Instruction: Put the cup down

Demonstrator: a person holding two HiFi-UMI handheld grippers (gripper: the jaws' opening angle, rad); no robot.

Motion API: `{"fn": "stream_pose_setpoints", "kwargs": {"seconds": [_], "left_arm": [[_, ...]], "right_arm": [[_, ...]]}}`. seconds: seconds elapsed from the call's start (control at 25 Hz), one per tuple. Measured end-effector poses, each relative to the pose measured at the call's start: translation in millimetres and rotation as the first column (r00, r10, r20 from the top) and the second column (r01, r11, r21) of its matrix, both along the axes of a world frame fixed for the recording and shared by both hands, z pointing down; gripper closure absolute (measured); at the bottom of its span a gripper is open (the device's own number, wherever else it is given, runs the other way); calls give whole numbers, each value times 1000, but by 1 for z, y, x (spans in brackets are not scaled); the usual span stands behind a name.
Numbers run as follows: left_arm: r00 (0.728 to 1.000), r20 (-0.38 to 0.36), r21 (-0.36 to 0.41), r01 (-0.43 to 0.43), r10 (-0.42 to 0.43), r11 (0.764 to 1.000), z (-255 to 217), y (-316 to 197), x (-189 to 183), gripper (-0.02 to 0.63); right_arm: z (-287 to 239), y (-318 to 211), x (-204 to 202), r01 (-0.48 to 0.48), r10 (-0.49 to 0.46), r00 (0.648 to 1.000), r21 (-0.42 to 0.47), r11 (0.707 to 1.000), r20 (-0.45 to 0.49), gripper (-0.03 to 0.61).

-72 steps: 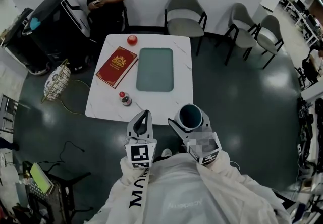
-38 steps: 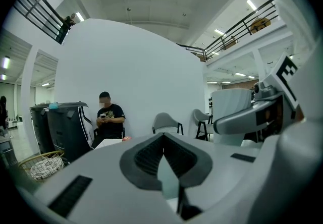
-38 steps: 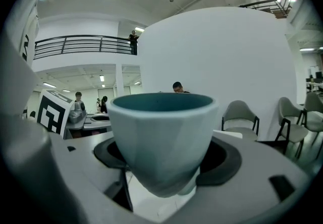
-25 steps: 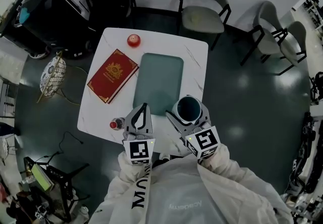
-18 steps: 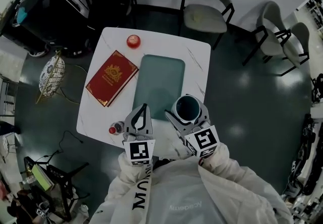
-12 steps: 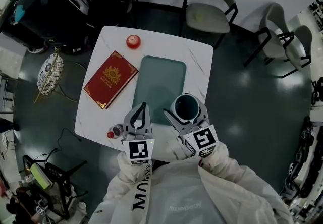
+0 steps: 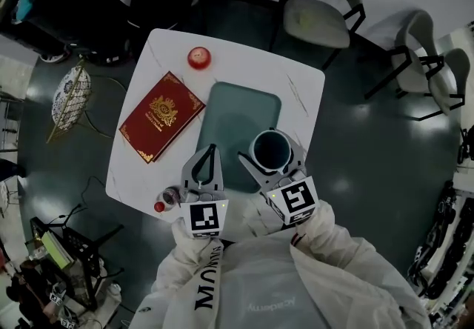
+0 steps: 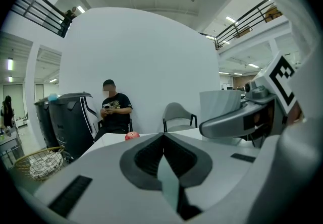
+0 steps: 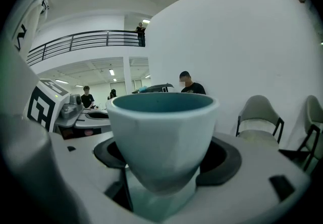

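Head view: the pale, teal-lined ceramic cup (image 7: 272, 153) is clamped in the right claw (image 7: 268, 148), over the near part of the white square worktop (image 7: 305, 90) — not yet set down.

Left gripper view: the left claw (image 8: 163, 135) is closed and empty.

Right gripper view: the jaws grip the cup's lower body. Its clearance from the worktop is hidden — the set-down and release remain.
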State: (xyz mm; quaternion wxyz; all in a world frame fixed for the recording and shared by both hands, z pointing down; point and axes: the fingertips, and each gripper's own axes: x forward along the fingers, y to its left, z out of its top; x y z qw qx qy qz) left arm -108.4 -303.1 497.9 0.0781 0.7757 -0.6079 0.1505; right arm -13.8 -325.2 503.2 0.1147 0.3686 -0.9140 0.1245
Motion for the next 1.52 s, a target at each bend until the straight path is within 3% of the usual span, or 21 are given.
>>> {"fn": "stream_pose_setpoints", "kwargs": {"seconds": [0.84, 1.52], "left_arm": [[996, 4, -26, 88, -88, 996, 51, -60, -31, 603], [990, 16, -58, 139, -139, 989, 83, -77, -42, 603]], "right_arm": [[53, -76, -42, 84, -84, 996, 3, 996, -20, 202], [86, -113, -66, 142, -141, 990, 26, 990, -20, 202]]}}
